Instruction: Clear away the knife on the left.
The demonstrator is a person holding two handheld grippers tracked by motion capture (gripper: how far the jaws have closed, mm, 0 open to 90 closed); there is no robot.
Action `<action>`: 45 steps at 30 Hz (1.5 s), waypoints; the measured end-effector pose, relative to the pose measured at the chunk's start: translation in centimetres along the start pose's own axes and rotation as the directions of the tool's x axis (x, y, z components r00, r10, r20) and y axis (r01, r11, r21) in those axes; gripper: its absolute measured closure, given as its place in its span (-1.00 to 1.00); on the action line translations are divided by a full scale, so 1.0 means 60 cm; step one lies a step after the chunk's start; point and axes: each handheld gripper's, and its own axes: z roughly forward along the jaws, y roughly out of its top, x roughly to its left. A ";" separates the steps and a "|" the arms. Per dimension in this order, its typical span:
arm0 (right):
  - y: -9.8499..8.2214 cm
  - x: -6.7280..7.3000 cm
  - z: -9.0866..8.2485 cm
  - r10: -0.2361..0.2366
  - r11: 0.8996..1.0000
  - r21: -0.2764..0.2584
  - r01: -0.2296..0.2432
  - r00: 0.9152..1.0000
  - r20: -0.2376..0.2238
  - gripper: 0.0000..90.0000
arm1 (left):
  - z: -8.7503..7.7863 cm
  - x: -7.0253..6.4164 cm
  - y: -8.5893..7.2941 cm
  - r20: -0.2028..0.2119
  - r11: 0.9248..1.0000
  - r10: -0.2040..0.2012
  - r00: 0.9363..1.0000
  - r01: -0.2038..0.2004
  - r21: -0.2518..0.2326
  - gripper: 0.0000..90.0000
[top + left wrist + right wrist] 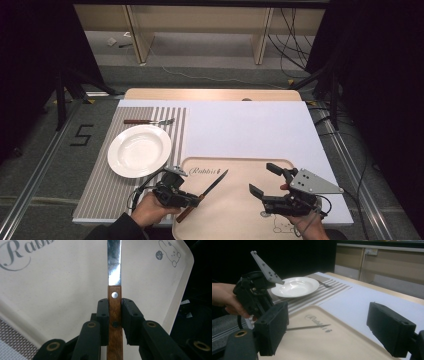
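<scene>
A knife [207, 190] with a brown wooden handle and a steel blade hangs over the left part of the beige tray [240, 210]. My left gripper [197, 199] is shut on its handle [115, 315], and the blade [114, 262] points away over the tray toward the "Rabbit" lettering. The same blade [308, 327] shows in the right gripper view, level above the tray [332, 340], with the left gripper's body [253, 293] in a hand behind it. My right gripper [265, 179] stands open over the tray's right half, nothing between its pads [390, 328].
A white plate [139, 150] sits on a striped placemat [105, 190] at the left, with a wooden-handled fork [148, 121] beyond it. A white sheet [250, 130] covers the table's middle and right. Shelving legs and cables stand on the floor beyond the far edge.
</scene>
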 end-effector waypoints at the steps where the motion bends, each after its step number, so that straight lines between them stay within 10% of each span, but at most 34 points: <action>1: 0.000 0.000 0.000 -0.001 1.000 0.001 0.001 1.000 0.000 -0.58 | 0.003 0.001 0.000 0.001 1.000 -0.004 1.000 0.004 0.001 0.70; 19: 0.001 0.001 -0.001 -0.004 1.000 0.001 0.004 1.000 -0.002 -0.58 | 0.037 0.001 -0.007 -0.040 0.999 0.002 0.999 0.000 0.050 0.68; 23: 0.001 0.001 -0.001 -0.005 1.000 0.001 0.005 1.000 -0.003 -0.58 | 0.034 -0.002 -0.005 -0.023 0.999 0.018 1.000 -0.018 0.034 0.39; 34: 0.001 0.001 -0.001 -0.004 1.000 0.001 0.004 1.000 -0.003 -0.58 | 0.016 -0.022 0.008 -0.077 0.985 0.154 0.985 -0.159 -0.069 -0.37; 45: 0.000 0.001 0.000 -0.005 1.000 0.001 0.005 1.000 -0.003 -0.58 | 0.016 -0.035 0.014 -0.077 0.964 0.237 0.969 -0.244 -0.104 -0.14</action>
